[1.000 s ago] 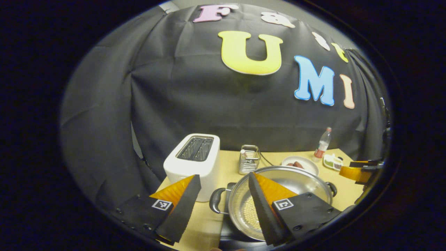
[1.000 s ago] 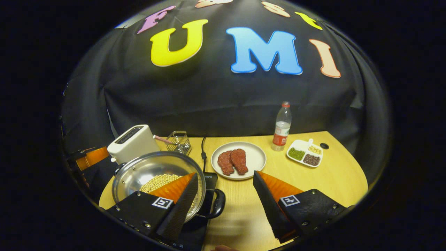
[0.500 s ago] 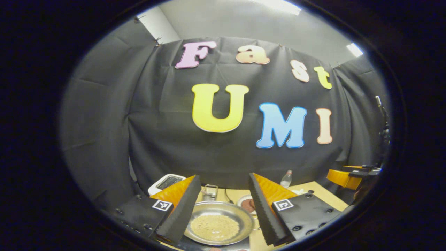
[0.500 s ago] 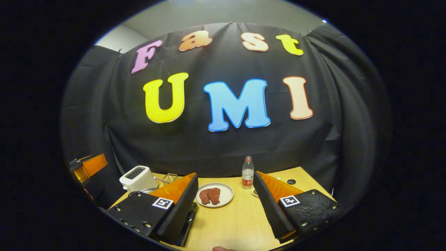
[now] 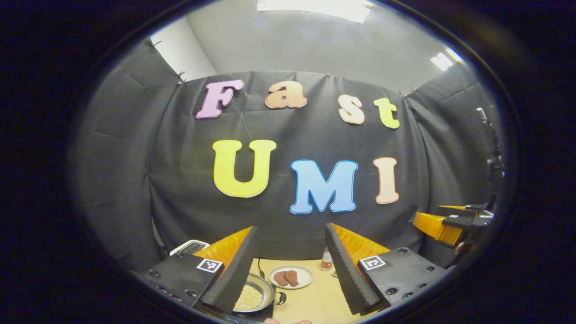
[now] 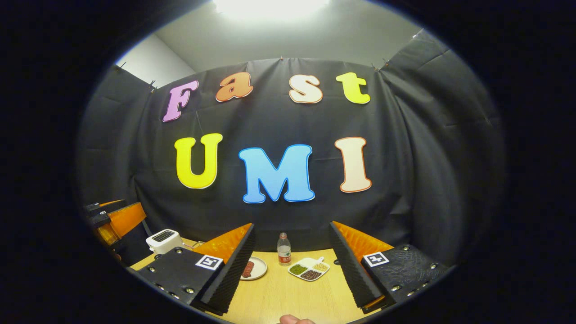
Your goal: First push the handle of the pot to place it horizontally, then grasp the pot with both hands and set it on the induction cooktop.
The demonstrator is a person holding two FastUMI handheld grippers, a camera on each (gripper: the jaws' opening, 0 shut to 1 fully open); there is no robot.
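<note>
Table (image 5: 315, 301) — pot (image 5: 252, 297) (grains inside), plate (image 5: 290, 276) with meat.

Silver pot (image 5: 257, 294) of pale-yellow grains, white toaster (image 6: 163, 240), tan wooden table (image 6: 288, 297) — red-brown meat (image 5: 286, 278) on white plate (image 5: 304, 274)

white toaster (image 6: 164, 240), plate of meat (image 5: 290, 277), water bottle (image 6: 283, 249), divided dish (image 6: 309, 269)

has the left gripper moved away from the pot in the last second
Yes. The left gripper has pulled back and up: the pot looks far smaller and lower between its open fingers, and the table lies farther off.
</note>
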